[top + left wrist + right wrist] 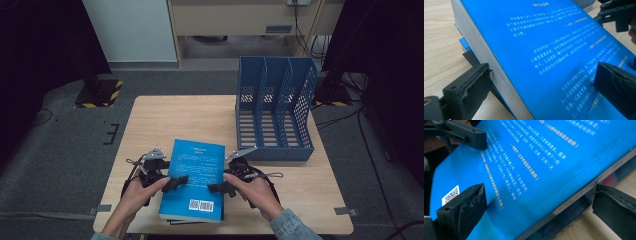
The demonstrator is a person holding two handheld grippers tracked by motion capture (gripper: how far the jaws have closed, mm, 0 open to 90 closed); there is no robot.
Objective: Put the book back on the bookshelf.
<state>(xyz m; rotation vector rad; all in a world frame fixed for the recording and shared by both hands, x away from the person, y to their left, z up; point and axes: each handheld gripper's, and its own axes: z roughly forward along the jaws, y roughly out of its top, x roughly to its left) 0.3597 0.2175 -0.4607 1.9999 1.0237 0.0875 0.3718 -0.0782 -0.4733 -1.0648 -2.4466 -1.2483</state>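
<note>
A thick blue book (pixel 195 175) with white print and a barcode label lies on top of a small stack at the table's front edge. My left gripper (pixel 175 182) reaches in over its left side. In the left gripper view the book (pixel 536 50) sits between the wide-spread jaws, one by the page edge and one over the cover, so the left gripper (pixel 544 77) is open. My right gripper (pixel 217 187) comes in from the right. It (pixel 540 195) is open around the spine side of the book (pixel 536 165), and its outer jaw stands clear of the spine.
A blue three-slot file rack (pixel 275 110) stands at the back right of the wooden table (pixel 175 115). Darker books (pixel 195 221) lie under the blue one. Black stands and cables are on the grey floor around the table.
</note>
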